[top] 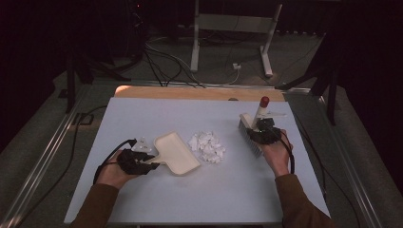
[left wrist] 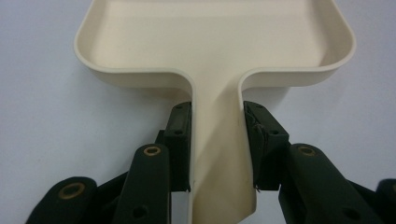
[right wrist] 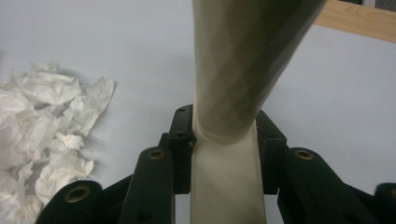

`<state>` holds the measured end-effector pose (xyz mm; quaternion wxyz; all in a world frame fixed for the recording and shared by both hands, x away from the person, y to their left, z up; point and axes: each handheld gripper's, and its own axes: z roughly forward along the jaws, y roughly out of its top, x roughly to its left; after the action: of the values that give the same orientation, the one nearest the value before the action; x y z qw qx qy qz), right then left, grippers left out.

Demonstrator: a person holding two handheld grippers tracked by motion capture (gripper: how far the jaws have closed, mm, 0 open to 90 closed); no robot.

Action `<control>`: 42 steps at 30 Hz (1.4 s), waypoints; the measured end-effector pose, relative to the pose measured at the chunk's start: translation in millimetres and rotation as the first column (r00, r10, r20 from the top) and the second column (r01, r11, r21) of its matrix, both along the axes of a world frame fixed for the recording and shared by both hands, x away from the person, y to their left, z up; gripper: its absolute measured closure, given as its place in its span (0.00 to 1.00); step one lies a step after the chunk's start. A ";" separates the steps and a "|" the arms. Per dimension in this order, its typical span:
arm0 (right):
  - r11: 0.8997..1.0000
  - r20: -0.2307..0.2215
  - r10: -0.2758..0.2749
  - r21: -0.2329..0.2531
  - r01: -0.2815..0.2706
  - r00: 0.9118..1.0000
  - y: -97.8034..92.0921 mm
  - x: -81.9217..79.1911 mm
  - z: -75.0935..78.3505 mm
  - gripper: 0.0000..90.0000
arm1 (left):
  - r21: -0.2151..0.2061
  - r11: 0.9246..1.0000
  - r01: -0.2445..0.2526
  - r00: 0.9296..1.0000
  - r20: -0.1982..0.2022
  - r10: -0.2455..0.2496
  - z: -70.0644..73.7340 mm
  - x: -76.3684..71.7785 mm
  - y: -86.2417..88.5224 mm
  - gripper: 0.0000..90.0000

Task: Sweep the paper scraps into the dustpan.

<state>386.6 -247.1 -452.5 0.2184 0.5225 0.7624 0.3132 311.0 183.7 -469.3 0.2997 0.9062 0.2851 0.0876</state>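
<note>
A cream dustpan (top: 176,153) lies on the white table (top: 142,118), its mouth toward a heap of crumpled white paper scraps (top: 207,146). My left gripper (top: 138,161) is shut on the dustpan handle (left wrist: 219,154), one jaw on each side. To the right of the scraps, my right gripper (top: 263,131) is shut on the cream handle (right wrist: 229,154) of a brush (top: 250,133) with a red-tipped handle end. The brush's bristles rest on the table. The paper scraps (right wrist: 46,135) lie left of the jaws in the right gripper view.
A wooden strip (top: 199,92) runs along the table's far edge. Beyond it stand white stand legs (top: 195,47) and cables on the floor. Metal rails (top: 43,156) flank the table. Bare tabletop lies at the front (top: 199,199).
</note>
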 end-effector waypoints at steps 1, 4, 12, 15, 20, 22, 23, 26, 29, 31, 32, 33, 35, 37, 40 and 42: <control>1.000 0.000 0.002 -0.002 -0.002 1.000 1.6 1.8 0.2 0.74 | -0.001 1.000 0.003 1.000 -0.004 -0.003 -0.5 0.6 -0.3 0.74; 1.000 0.001 0.014 0.002 -0.014 1.000 6.9 5.7 1.6 0.74 | 0.003 1.000 0.009 1.000 -0.010 -0.009 -2.0 1.7 -1.7 0.74; 0.999 -0.005 0.045 -0.014 -0.045 0.999 23.1 13.4 0.8 0.74 | 0.004 1.000 0.026 0.999 -0.022 -0.026 -4.0 3.2 -4.1 0.74; 0.998 -0.008 0.056 -0.012 -0.056 0.998 28.2 15.9 -1.9 0.74 | 0.001 0.999 0.034 0.999 -0.026 -0.034 -4.7 4.0 -4.6 0.74; 0.997 -0.007 0.076 0.001 -0.076 0.997 37.1 17.7 -3.1 0.74 | 0.003 0.999 0.047 0.998 -0.033 -0.046 -5.5 5.4 -6.1 0.74; 0.996 -0.007 0.088 -0.004 -0.088 0.996 41.3 18.1 -2.5 0.74 | 0.005 0.999 0.052 0.998 -0.036 -0.052 -5.7 5.7 -7.7 0.74; 0.996 -0.005 0.094 -0.006 -0.094 0.996 43.4 18.3 -2.2 0.74 | 0.008 0.998 0.056 0.998 -0.035 -0.056 -5.7 6.0 -8.3 0.74; 0.994 0.002 0.113 -0.009 -0.113 0.994 49.0 19.4 -2.0 0.74 | 0.004 0.998 0.058 0.998 -0.036 -0.057 -5.5 6.7 -9.8 0.74; 0.993 -0.003 0.120 -0.009 -0.120 0.993 53.6 20.9 -3.1 0.74 | 0.008 0.998 0.062 0.997 -0.039 -0.062 -5.9 7.7 -10.4 0.74; 0.992 -0.007 0.124 -0.011 -0.124 0.992 56.6 21.5 -4.7 0.74 | 0.011 0.998 0.064 0.997 -0.039 -0.064 -6.7 8.2 -10.6 0.74; 0.992 -0.010 0.128 -0.014 -0.128 0.992 58.1 21.7 -5.6 0.74 | 0.010 0.998 0.063 0.997 -0.039 -0.063 -6.7 8.4 -10.6 0.74; 0.991 -0.014 0.129 -0.013 -0.130 0.992 59.9 21.5 -6.4 0.74 | 0.009 0.998 0.061 0.997 -0.039 -0.061 -6.6 8.5 -10.4 0.74; 0.990 -0.019 0.139 -0.014 -0.139 0.990 63.0 21.1 -8.2 0.74 | 0.009 0.998 0.060 0.997 -0.040 -0.060 -6.9 8.8 -10.5 0.74; 0.989 -0.017 0.146 -0.013 -0.146 0.989 65.9 20.7 -9.2 0.74 | 0.012 0.998 0.064 0.997 -0.041 -0.063 -7.4 9.4 -10.7 0.74; 0.988 -0.017 0.156 -0.015 -0.156 0.988 71.2 19.2 -9.5 0.74 | 0.009 0.998 0.063 0.997 -0.041 -0.062 -7.8 10.0 -11.2 0.74; 0.986 -0.016 0.165 -0.020 -0.165 0.986 73.8 18.2 -9.5 0.74 | 0.010 0.998 0.064 0.997 -0.040 -0.063 -7.9 10.6 -11.7 0.74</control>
<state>404.8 -173.3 -462.0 0.1918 0.4576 0.8079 0.3181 321.6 172.0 -477.2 0.2915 0.9180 0.2617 0.0616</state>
